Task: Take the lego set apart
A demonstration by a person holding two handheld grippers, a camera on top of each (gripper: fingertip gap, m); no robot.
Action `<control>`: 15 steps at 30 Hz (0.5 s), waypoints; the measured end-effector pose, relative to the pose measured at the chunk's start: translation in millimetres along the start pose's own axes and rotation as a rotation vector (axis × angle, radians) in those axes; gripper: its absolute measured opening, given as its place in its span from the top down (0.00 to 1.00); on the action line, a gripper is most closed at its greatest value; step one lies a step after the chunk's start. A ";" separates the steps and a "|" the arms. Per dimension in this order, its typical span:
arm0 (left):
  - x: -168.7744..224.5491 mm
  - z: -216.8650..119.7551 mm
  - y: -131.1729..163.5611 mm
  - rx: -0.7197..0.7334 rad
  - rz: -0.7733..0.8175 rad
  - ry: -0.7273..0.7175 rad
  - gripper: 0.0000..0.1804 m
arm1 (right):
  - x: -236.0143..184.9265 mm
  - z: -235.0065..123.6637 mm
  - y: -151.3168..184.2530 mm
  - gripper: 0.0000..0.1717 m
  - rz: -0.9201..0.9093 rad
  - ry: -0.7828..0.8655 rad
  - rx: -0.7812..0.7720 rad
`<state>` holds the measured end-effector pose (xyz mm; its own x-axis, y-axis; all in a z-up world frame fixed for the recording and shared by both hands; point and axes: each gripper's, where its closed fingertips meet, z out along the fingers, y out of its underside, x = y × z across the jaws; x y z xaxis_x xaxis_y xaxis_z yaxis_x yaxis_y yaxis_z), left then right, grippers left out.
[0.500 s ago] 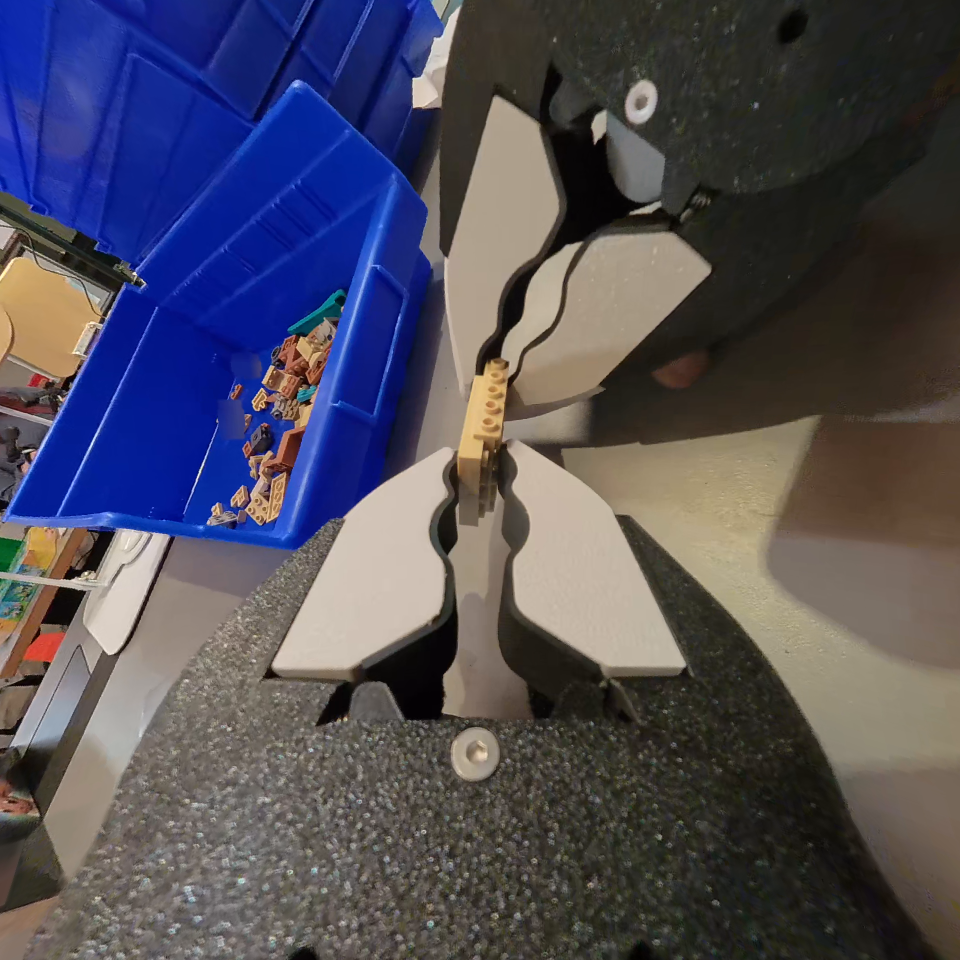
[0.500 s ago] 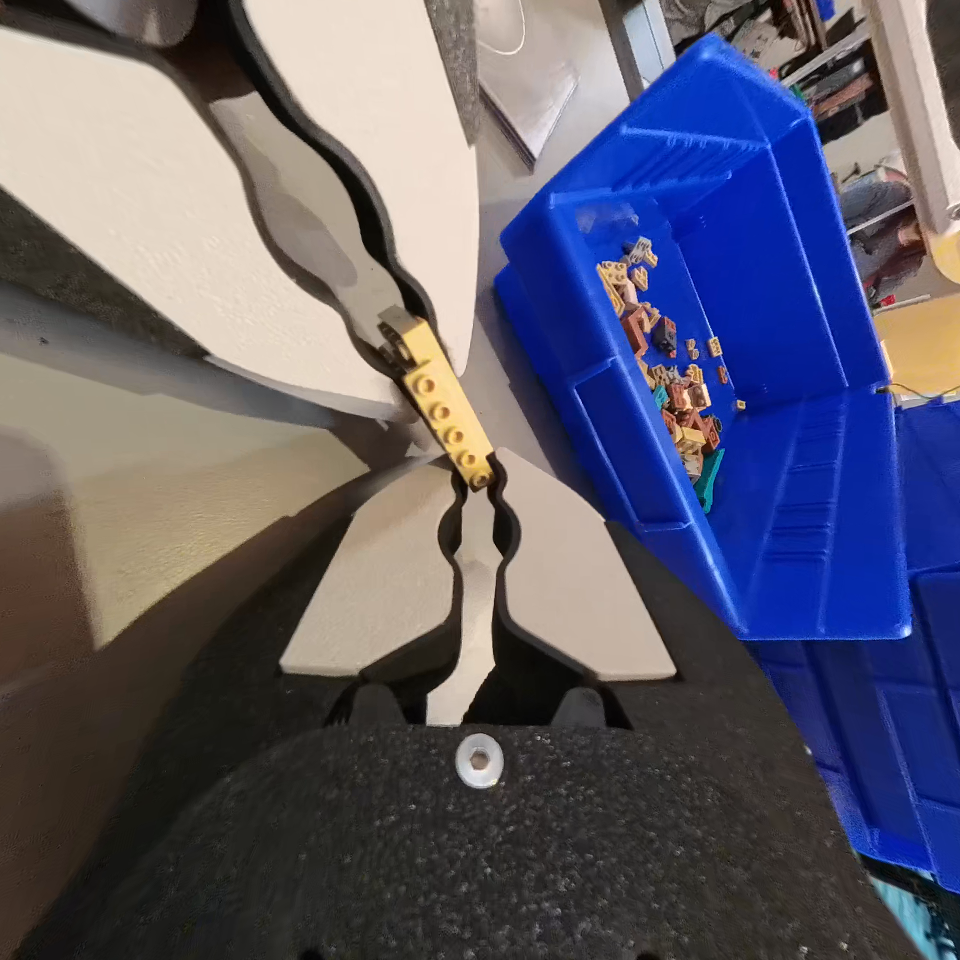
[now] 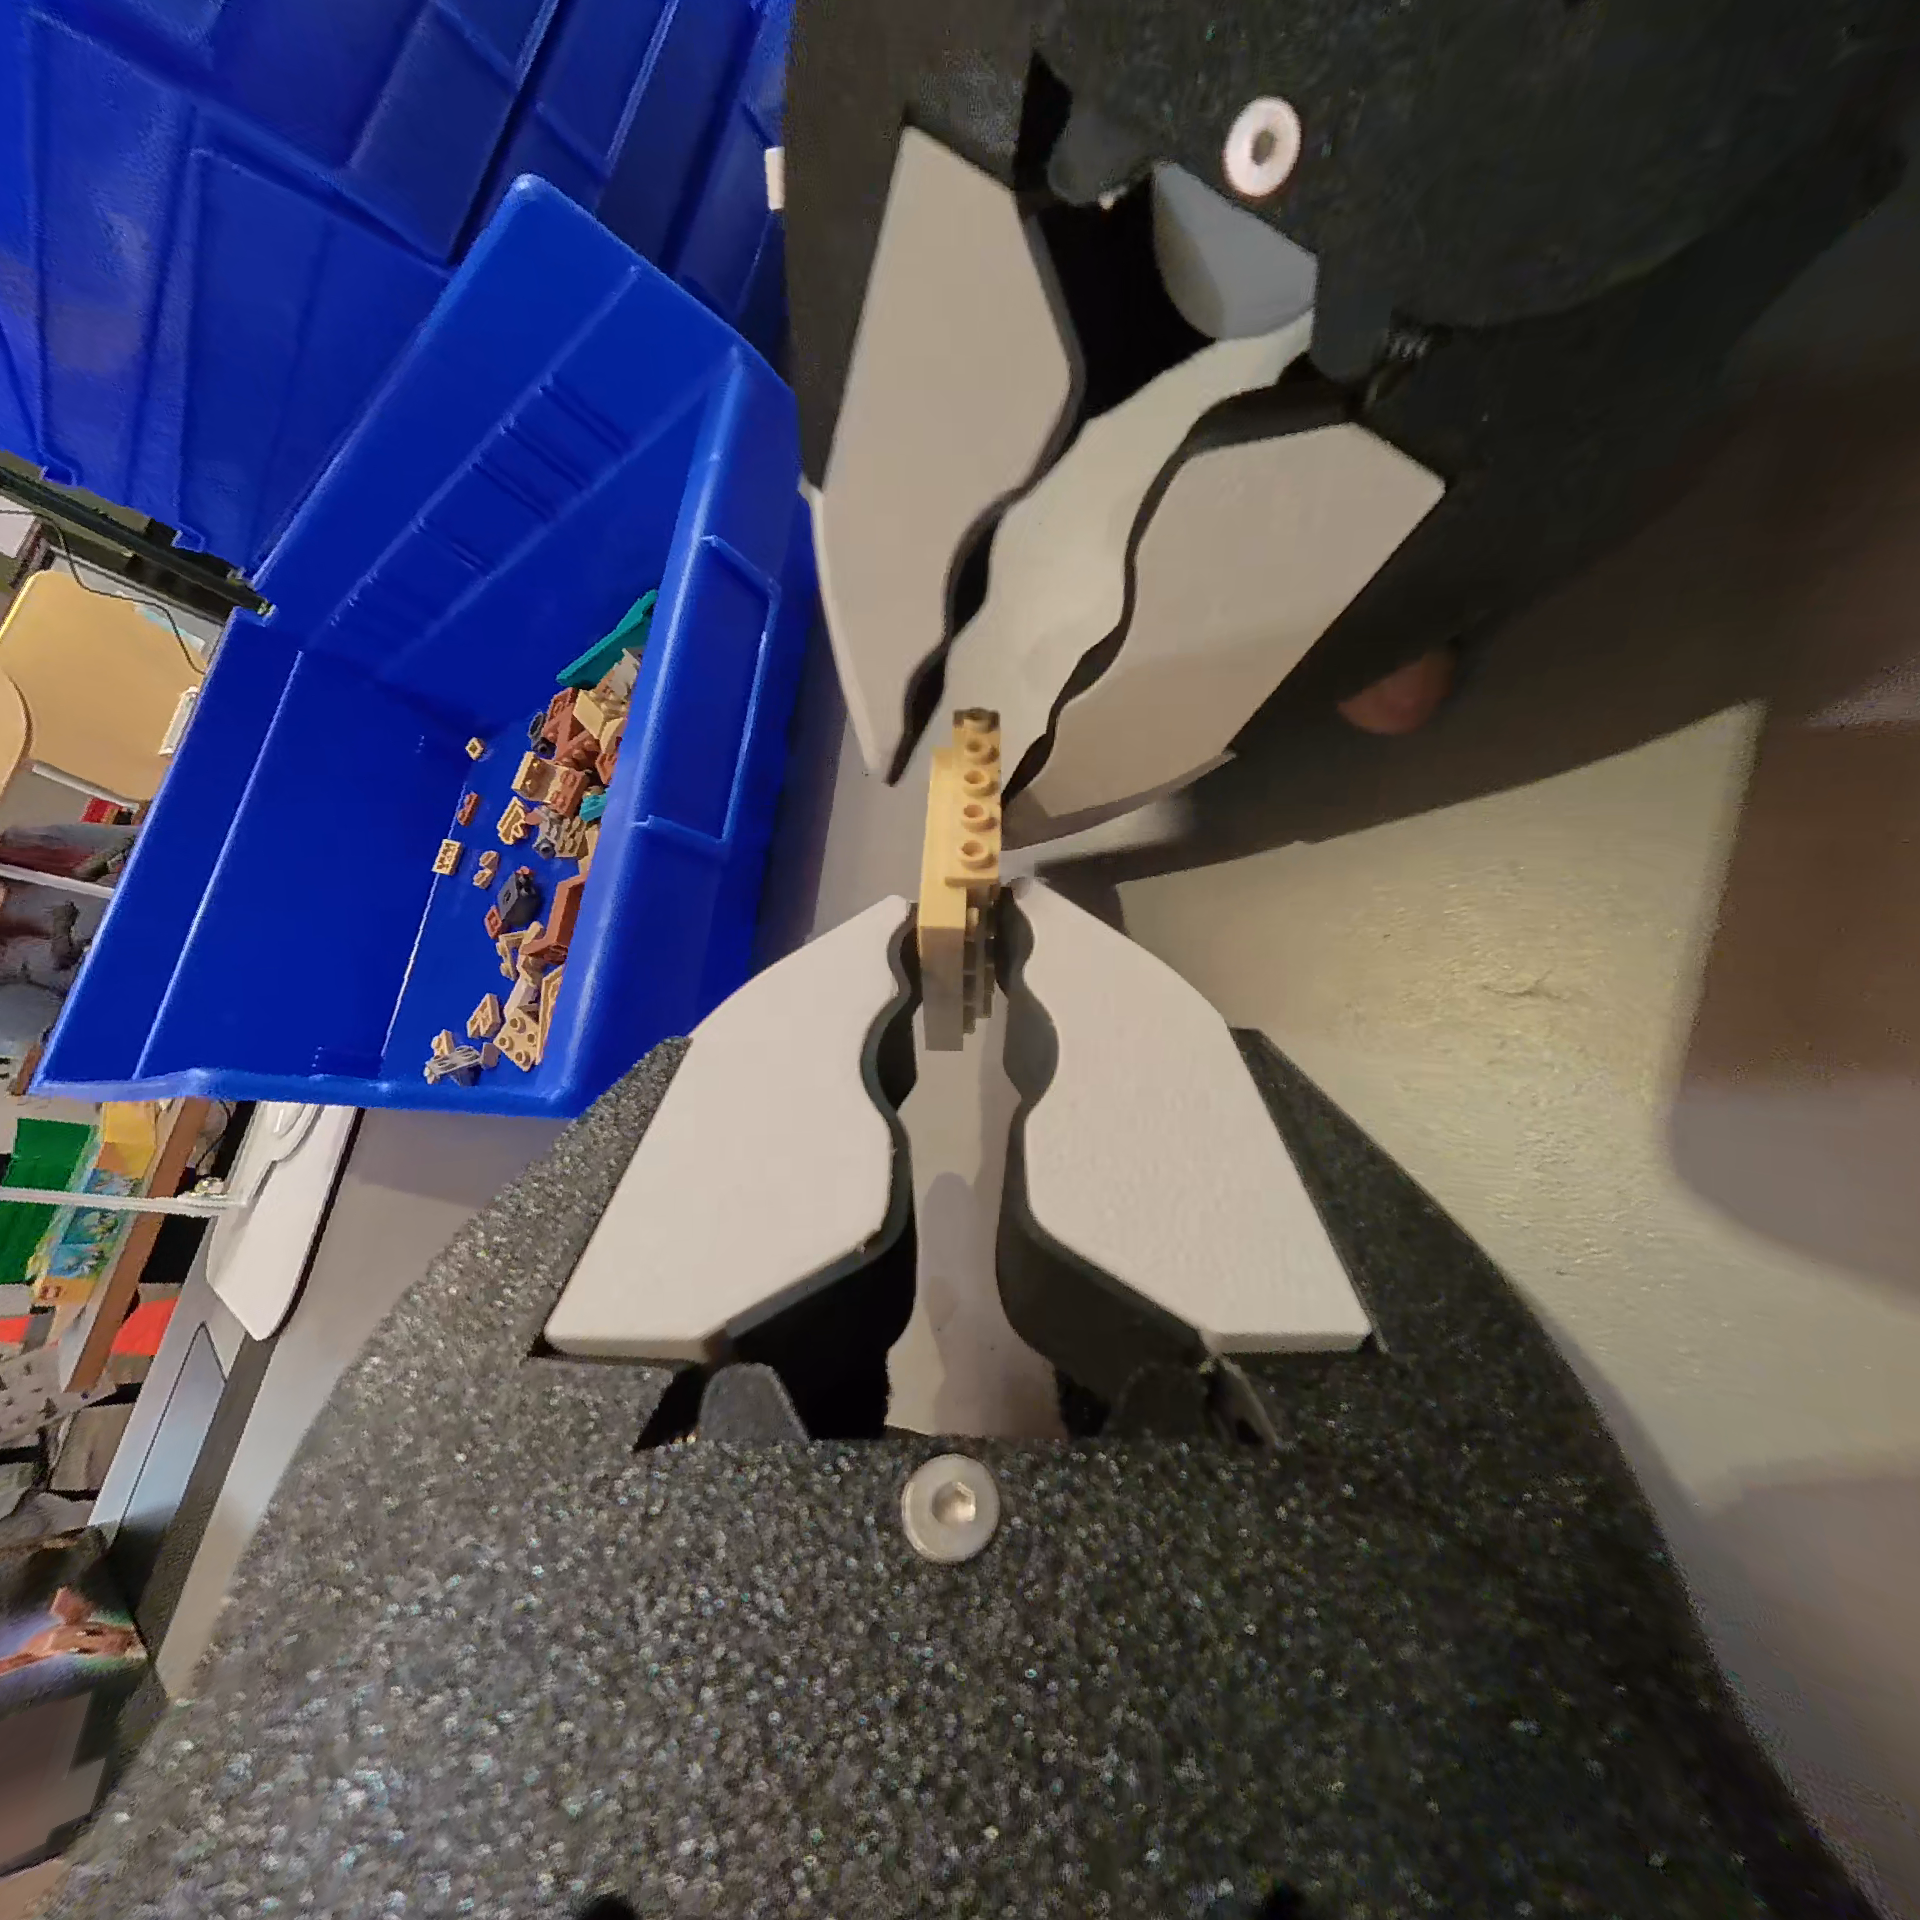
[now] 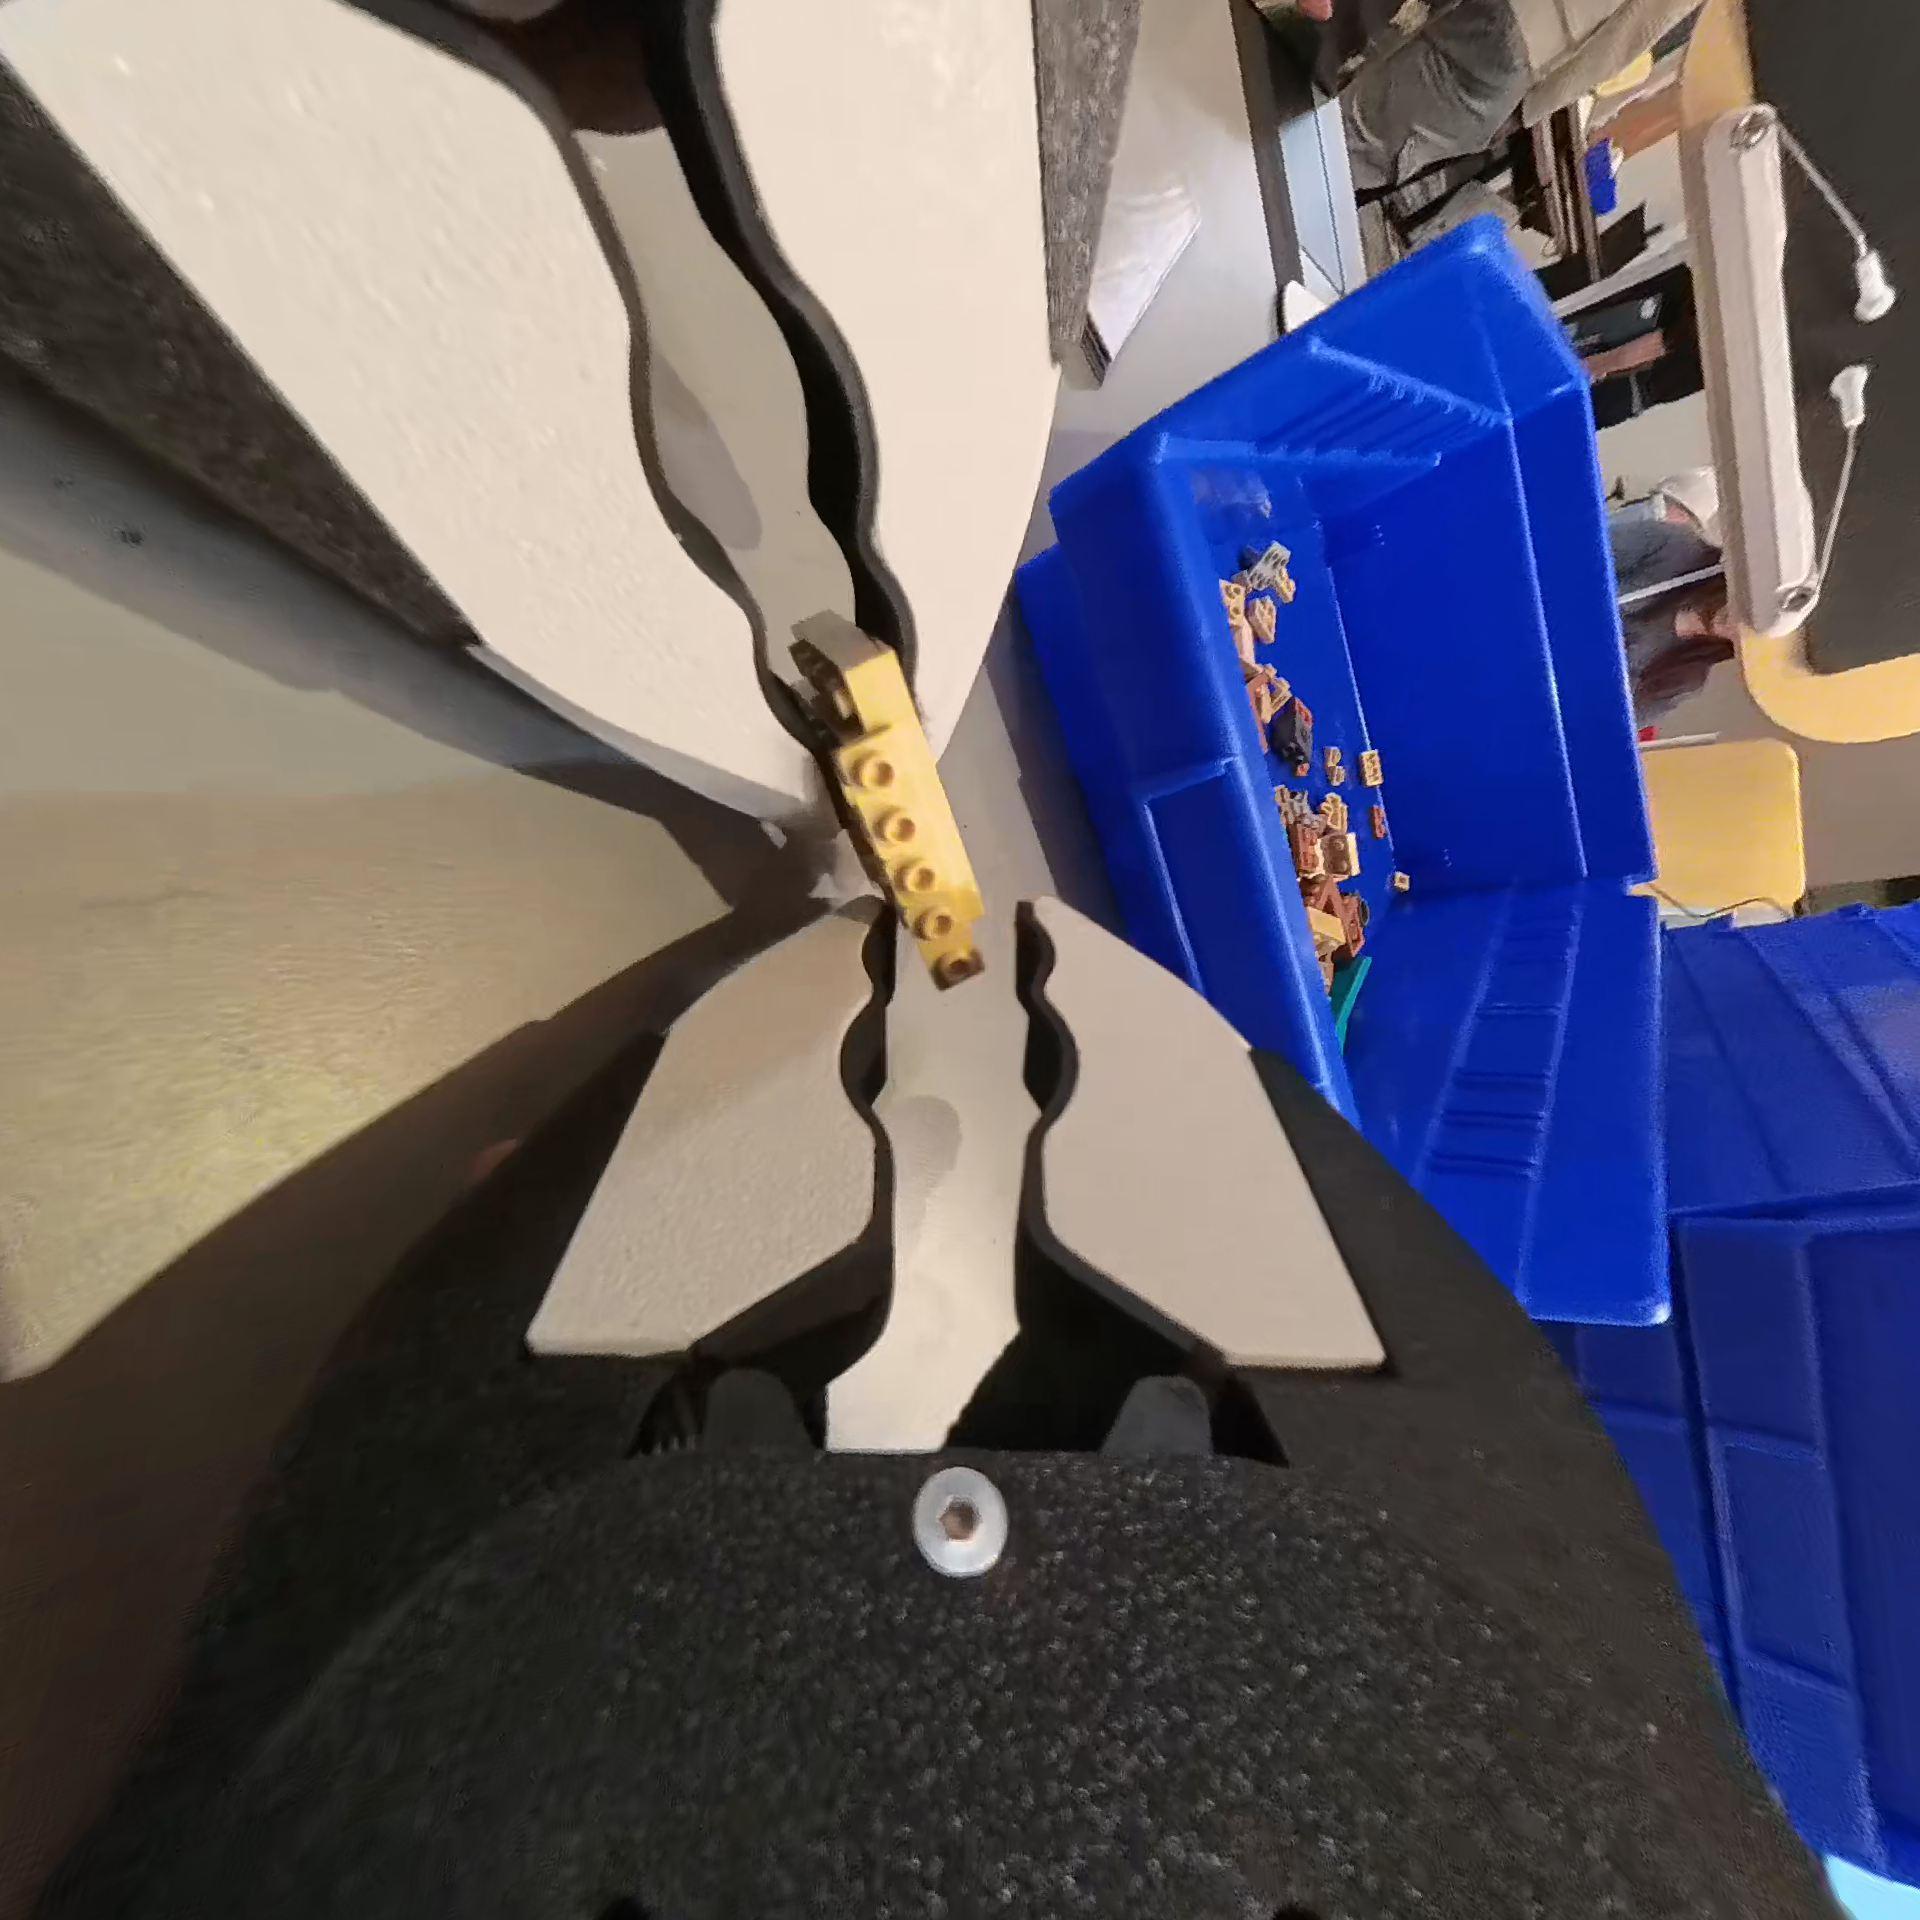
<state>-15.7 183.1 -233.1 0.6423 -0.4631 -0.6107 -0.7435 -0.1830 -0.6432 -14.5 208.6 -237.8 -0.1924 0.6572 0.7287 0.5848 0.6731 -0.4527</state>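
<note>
My left gripper [image 3: 951, 904] is shut on a tan studded brick piece [image 3: 961, 831] with a darker plate against its side, and holds it above the table. The piece also shows in the right wrist view [image 4: 904, 831], gripped by the left gripper [image 4: 873, 727]. My right gripper [image 4: 951, 914] is open. The free end of the piece, with a brown stud, stands between its fingertips, and there is a gap on both sides. In the left wrist view the right gripper [image 3: 956, 779] faces mine, with its fingers spread around the far end of the piece.
A blue bin [image 3: 312, 831] with several loose tan, brown and teal bricks [image 3: 540, 831] stands left of the grippers; it is on the right in the right wrist view [image 4: 1455, 623]. More blue bins [image 3: 260, 260] are stacked behind. The pale table top [image 3: 1455, 1039] lies below. Less than 4 cm separates the two grippers' tips.
My right gripper has opened and let go of the end of the tan piece, which it pinched half a second ago. The left gripper keeps its hold; the piece has barely moved.
</note>
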 end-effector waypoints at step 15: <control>-4.4 -0.6 0.1 -0.010 0.047 -0.054 0.93 | 0.0 -1.8 -2.6 0.92 0.010 0.011 0.001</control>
<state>-18.7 184.7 -230.2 0.6152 -0.4245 -0.6643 -0.7749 -0.1707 -0.6086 -14.6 206.2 -235.7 -0.1774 0.6601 0.7300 0.5856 0.6669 -0.4608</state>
